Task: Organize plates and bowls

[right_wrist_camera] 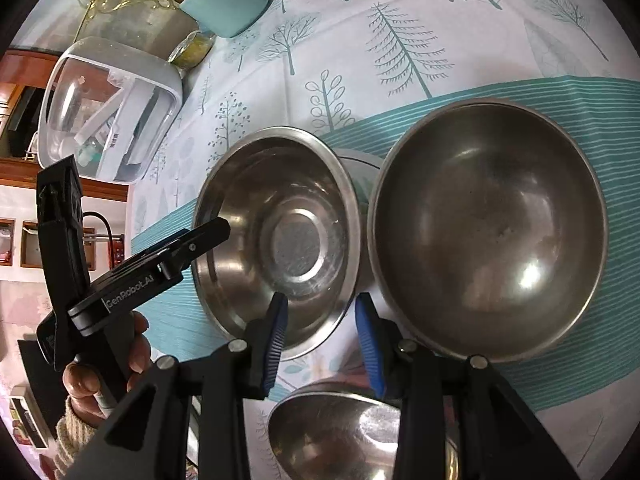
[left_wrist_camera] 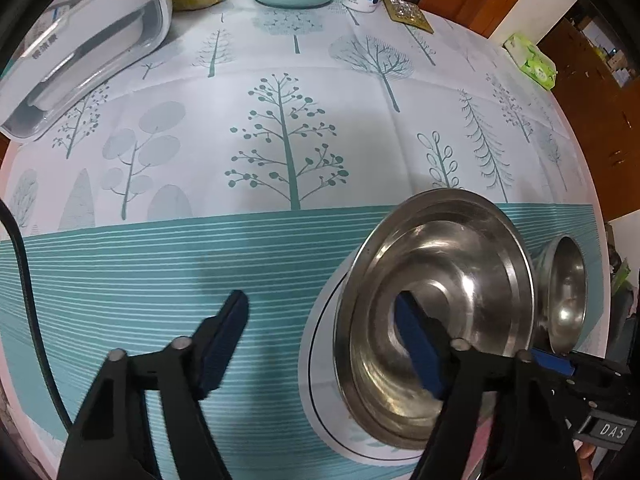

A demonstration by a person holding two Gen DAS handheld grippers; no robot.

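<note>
Fingers of my left gripper (left_wrist_camera: 320,344) stand wide apart, one blue pad inside the shallow flat-bottomed steel bowl (left_wrist_camera: 436,312), the other outside, straddling its rim, probably ready to pinch. That bowl sits on a white black-edged plate (left_wrist_camera: 320,400), likely the stacking base. My right gripper (right_wrist_camera: 322,340) hangs open and empty between this bowl and the large round steel bowl (right_wrist_camera: 488,232) beside it. A third steel bowl (right_wrist_camera: 352,432) lies below.

Cloth (left_wrist_camera: 280,80) is printed with teal trees and stripes; bowls (right_wrist_camera: 488,232) are silver, pads (right_wrist_camera: 276,344) blue.
</note>
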